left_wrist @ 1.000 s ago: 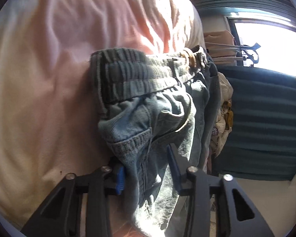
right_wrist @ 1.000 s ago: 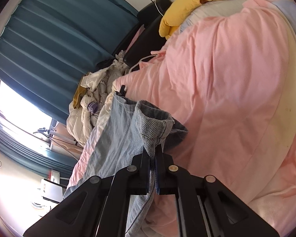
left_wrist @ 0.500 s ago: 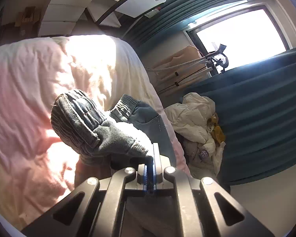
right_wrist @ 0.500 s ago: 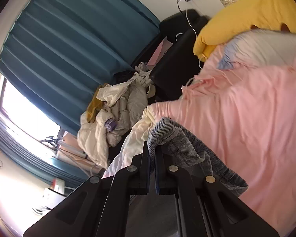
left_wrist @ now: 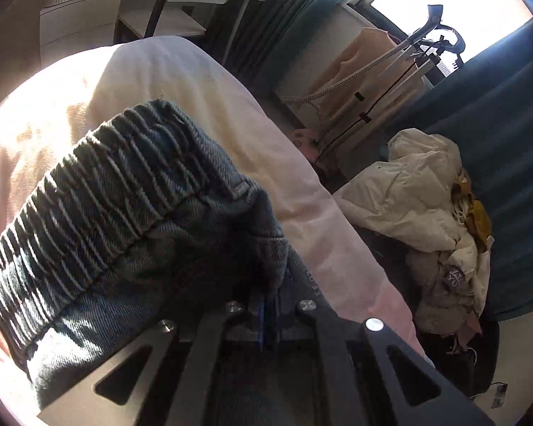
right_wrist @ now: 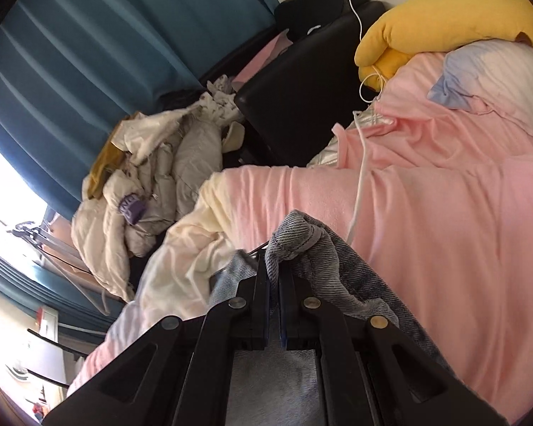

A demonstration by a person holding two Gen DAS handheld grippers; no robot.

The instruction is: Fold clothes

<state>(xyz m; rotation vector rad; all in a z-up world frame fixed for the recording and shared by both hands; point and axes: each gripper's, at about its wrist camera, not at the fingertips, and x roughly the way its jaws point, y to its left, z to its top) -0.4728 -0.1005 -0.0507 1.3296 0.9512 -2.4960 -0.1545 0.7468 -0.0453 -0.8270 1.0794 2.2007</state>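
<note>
The left gripper is closed on the jeans. The pinched cloth is next to the ribbed elastic waistband, which bunches up over the left finger and fills the left half of the left wrist view. The jeans hang above the pink sheet of the bed.

The right gripper is also closed on the jeans. A stitched hem fold stands up just beyond the fingertips. The rest of the denim trails back under the gripper frame and lies against the pink sheet.

Surroundings, right wrist view:
- A pile of cream clothes lies beside the bed, in front of the blue curtain.
- A black chair stands beside the pile.
- A yellow cushion rests at the head of the bed.
- A white cable runs down across the sheet.

In the left wrist view the same pile sits near the curtain.
</note>
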